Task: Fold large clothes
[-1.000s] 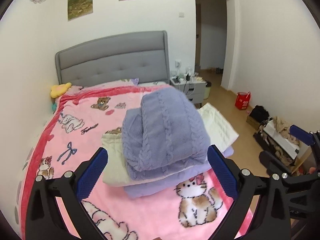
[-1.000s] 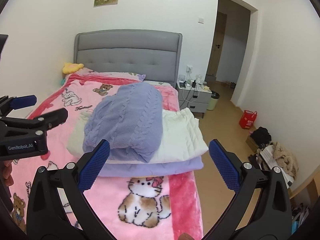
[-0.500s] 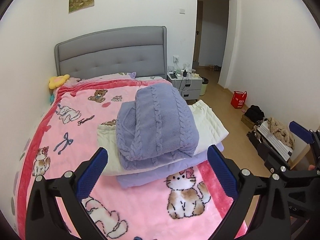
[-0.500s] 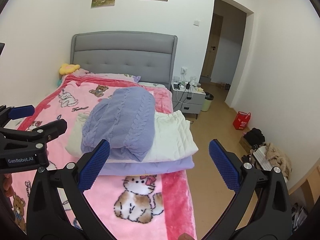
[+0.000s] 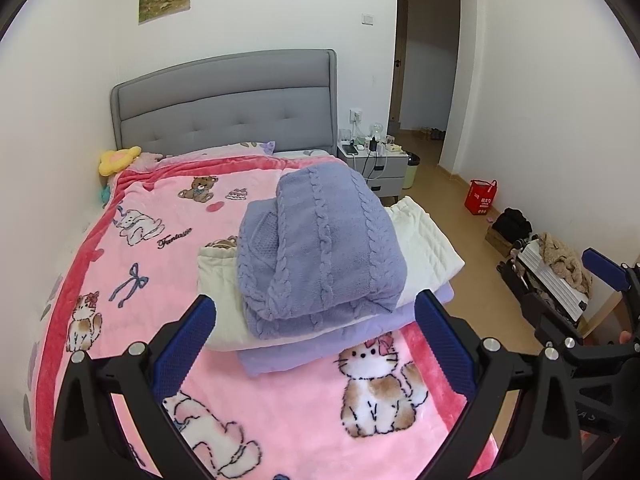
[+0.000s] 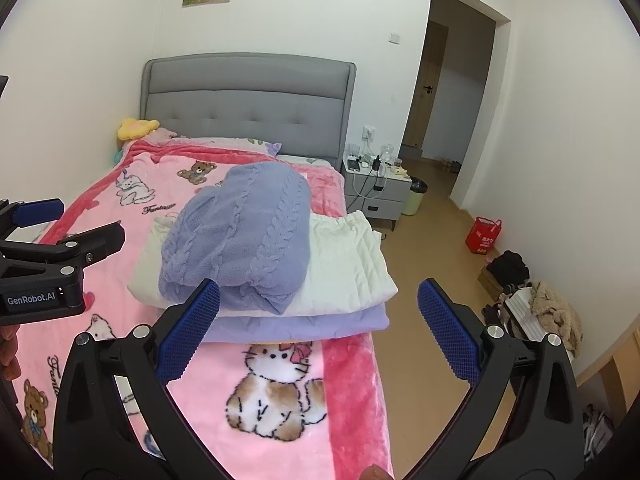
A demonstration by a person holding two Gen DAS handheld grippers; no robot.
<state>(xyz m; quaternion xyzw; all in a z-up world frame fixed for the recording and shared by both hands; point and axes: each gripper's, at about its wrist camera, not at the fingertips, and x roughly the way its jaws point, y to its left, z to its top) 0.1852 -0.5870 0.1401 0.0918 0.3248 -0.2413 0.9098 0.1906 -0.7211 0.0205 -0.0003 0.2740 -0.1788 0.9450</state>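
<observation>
A folded blue cable-knit sweater (image 5: 320, 248) (image 6: 244, 232) lies on top of a stack on the bed. Under it are a folded cream garment (image 5: 428, 244) (image 6: 344, 268) and a folded lilac one (image 5: 344, 328) (image 6: 320, 324). My left gripper (image 5: 316, 344) is open and empty, held above the pink blanket (image 5: 168, 220) just short of the stack. My right gripper (image 6: 318, 330) is open and empty, near the stack's front right corner. The left gripper also shows at the left edge of the right wrist view (image 6: 48, 240).
The bed has a grey headboard (image 5: 224, 108) and a yellow plush (image 5: 118, 160) by the wall. A nightstand (image 6: 378, 192) stands right of the bed. On the wood floor are a red bag (image 6: 484, 236) and a pile of clothes (image 6: 552, 312).
Both grippers have drawn back from the stack, which now looks smaller and farther off. Both stay open; the stack has not moved.
</observation>
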